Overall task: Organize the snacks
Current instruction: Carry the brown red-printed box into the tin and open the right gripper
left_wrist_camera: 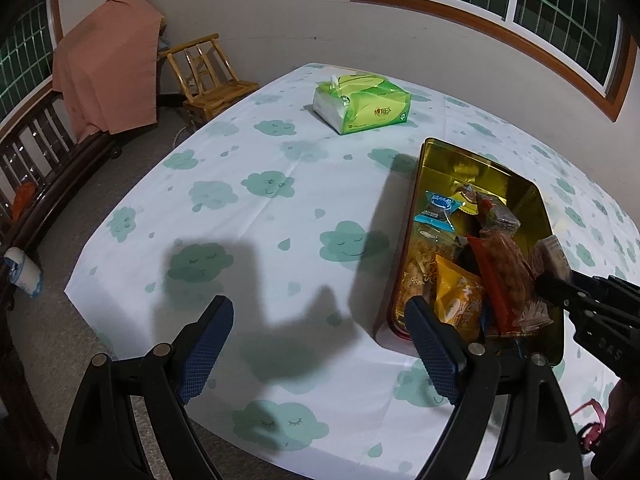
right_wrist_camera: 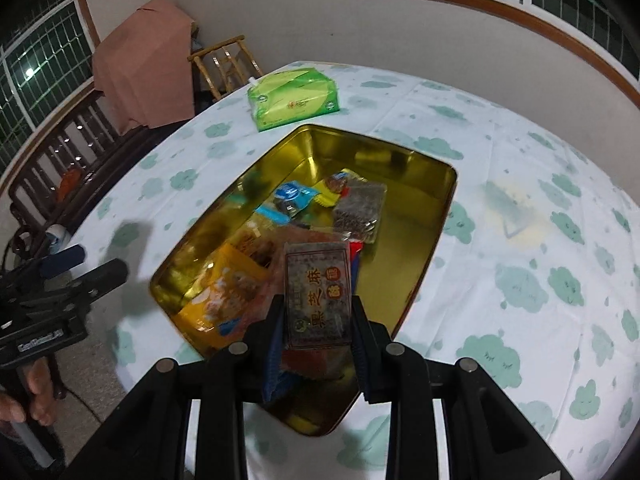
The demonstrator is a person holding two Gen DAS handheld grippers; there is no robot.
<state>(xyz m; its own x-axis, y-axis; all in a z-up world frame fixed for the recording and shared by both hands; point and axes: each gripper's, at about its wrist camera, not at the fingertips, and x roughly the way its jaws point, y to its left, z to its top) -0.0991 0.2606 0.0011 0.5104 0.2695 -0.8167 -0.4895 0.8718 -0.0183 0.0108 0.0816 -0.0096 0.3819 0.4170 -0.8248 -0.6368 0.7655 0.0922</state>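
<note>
The right gripper (right_wrist_camera: 318,320) is clamped on a flat brown sesame-snack packet (right_wrist_camera: 318,300), held above the near end of the gold tin (right_wrist_camera: 400,160), which holds other wrapped snacks (right_wrist_camera: 296,196). Its printed face shows only in the right wrist view. The left wrist view shows the left gripper (left_wrist_camera: 320,344), jaws apart and empty, over the cloud-print tablecloth (left_wrist_camera: 260,208) beside the tin, with a green tissue pack (left_wrist_camera: 362,102) beyond.

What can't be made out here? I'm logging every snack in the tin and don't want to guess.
- Snacks low in the gold tin: right wrist view, covered by the packet in the right gripper.
- Tin's near corner: left wrist view, behind the open left gripper.
- Blue wrapper print: too small to read.
</note>
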